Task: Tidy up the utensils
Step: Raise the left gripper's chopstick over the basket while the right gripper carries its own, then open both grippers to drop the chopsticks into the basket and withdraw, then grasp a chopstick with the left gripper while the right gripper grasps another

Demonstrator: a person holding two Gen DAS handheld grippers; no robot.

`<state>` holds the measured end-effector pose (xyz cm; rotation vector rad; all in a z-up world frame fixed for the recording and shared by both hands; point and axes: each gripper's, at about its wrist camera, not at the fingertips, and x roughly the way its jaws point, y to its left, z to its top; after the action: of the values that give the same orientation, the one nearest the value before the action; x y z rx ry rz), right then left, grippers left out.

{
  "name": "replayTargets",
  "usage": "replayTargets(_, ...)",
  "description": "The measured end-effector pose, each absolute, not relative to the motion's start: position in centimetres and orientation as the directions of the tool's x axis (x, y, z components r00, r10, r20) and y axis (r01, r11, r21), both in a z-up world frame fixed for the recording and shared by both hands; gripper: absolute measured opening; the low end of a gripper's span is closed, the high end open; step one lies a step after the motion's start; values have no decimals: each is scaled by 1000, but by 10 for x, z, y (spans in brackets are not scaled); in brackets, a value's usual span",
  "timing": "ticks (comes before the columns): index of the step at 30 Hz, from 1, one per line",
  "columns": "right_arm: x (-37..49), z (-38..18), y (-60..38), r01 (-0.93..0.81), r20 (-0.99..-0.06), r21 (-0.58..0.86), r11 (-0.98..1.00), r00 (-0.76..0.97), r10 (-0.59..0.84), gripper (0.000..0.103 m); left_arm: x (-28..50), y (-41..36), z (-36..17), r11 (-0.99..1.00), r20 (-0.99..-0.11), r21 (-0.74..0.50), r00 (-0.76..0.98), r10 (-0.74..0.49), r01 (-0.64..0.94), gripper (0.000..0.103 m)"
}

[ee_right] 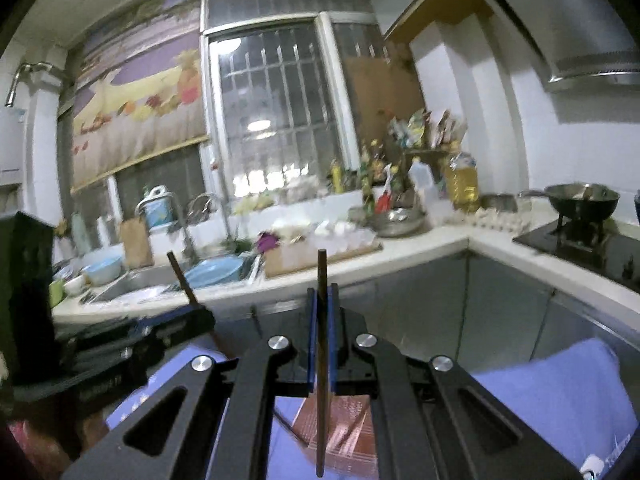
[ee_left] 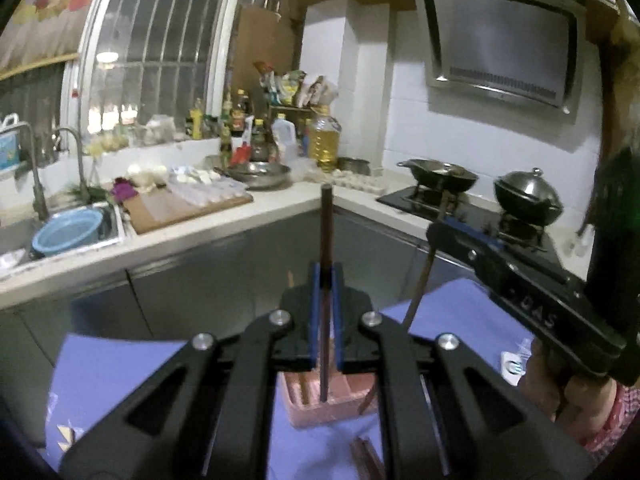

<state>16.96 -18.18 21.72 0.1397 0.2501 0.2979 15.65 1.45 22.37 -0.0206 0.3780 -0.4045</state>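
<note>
My left gripper (ee_left: pixel 326 267) is shut on a dark chopstick (ee_left: pixel 326 220) that stands upright between its blue pads. Below it a pink utensil box (ee_left: pixel 340 408) sits on a purple cloth (ee_left: pixel 112 376), with a chopstick or two inside. In the same view the right gripper (ee_left: pixel 439 220) comes in from the right, shut on a brown chopstick (ee_left: pixel 419 290). In the right wrist view my right gripper (ee_right: pixel 322 291) pinches its upright chopstick (ee_right: pixel 321 270) above the pink box (ee_right: pixel 354 416). The left gripper (ee_right: pixel 200 311) shows at the left with its slanted chopstick (ee_right: pixel 179 271).
More chopsticks (ee_left: pixel 365 456) lie on the cloth near the front. Behind runs an L-shaped counter (ee_left: pixel 280 208) with a sink and blue basin (ee_left: pixel 68 232), a cutting board (ee_left: pixel 180 208), bottles, and a stove with two woks (ee_left: pixel 528 196). A person's hand (ee_left: pixel 560 384) holds the right gripper.
</note>
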Motion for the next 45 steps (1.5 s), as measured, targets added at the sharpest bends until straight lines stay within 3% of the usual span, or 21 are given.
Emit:
replayTargets(4, 205, 200, -177, -245, -244, 157, 957, 929, 278, 5, 183, 10, 214, 931, -377, -73, 854, -358, 358, 5)
replayTargets(13, 238, 136, -169, -259, -419, 200, 945, 849, 322, 5, 225, -1, 153, 926, -534, -122, 763, -365, 357, 5)
replayTargets(14, 239, 131, -168, -258, -440, 207, 944, 837, 325, 6, 228, -4, 145, 927, -559, -132, 747, -361, 350, 9)
replayTargets(15, 240, 126, -168, -255, -460, 217, 942, 825, 329, 7, 231, -7, 136, 933, -588, -129, 732, -344, 336, 20)
replayTargets(16, 239, 123, -168, -246, -471, 224, 943, 820, 325, 8, 231, -9, 129, 941, -603, -117, 730, -322, 318, 22)
replayTargets(17, 236, 123, -170, -242, -470, 232, 942, 820, 326, 11, 231, -9, 125, 945, -608, -108, 732, -307, 308, 27)
replayTargets(21, 214, 137, -178, -235, -412, 258, 937, 851, 326, 29, 216, 5, 126, 948, -583, -136, 750, -312, 288, 28)
replayTargets(28, 154, 140, -200, -253, -376, 330, 909, 849, 372, 31, 161, 32, 130, 941, -529, -177, 778, -339, 289, 28)
replayTargets(31, 121, 104, -208, -229, -453, 345, 910, 809, 375, 31, 128, 39, 104, 931, -551, -187, 752, -363, 313, 28)
replayTargets(37, 54, -2, -201, -161, -684, 297, 941, 652, 327, 25, 75, 40, 16, 905, -680, -272, 600, -422, 328, 28)
replayTargets(45, 10, -54, -186, -151, -777, 277, 949, 545, 313, 22, 37, 12, -39, 867, -741, -346, 463, -487, 359, 28)
